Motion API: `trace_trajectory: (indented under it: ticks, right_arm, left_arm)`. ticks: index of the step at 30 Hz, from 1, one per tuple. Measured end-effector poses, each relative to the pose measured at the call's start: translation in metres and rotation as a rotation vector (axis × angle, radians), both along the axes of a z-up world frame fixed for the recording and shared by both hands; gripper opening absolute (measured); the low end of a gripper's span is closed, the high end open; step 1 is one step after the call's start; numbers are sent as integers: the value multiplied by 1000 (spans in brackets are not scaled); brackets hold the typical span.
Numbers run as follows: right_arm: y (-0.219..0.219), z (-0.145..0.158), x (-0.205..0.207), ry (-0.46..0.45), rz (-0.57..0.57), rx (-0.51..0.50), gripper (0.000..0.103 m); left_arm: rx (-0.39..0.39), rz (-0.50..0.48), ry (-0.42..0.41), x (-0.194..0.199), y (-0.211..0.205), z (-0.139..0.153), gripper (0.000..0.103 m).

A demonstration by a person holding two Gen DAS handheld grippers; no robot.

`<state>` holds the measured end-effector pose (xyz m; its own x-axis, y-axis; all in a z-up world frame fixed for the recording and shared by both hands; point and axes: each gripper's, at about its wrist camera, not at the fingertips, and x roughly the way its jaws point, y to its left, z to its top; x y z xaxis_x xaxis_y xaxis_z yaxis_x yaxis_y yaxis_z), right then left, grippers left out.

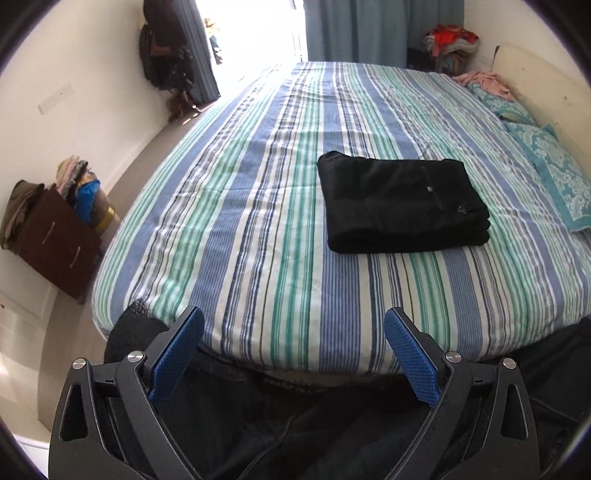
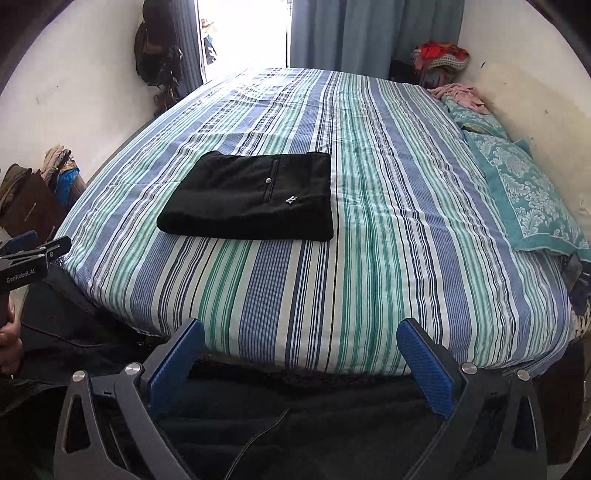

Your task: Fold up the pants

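Note:
The black pants lie folded into a neat flat rectangle on the striped bed, and show in the right wrist view with a small button and a white logo on top. My left gripper is open and empty, held back over the near edge of the bed, well short of the pants. My right gripper is open and empty too, also back at the near edge. The left gripper shows at the far left of the right wrist view.
Teal patterned pillows lie along the right side by the wall. A brown drawer unit piled with clothes stands left of the bed. Curtains and a bright doorway are at the far end. Dark cloth hangs below the near bed edge.

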<state>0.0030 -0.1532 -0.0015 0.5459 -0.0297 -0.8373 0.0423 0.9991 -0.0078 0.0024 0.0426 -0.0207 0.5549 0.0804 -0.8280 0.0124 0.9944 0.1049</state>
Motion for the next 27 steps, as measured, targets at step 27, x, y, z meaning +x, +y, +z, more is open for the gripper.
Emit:
trace_trajectory:
  ticks: [27]
  right_arm:
    - [29,9,-15,-29,-47,-19,103]
  left_arm:
    - [-6,-95,3,-31,-27,11,99]
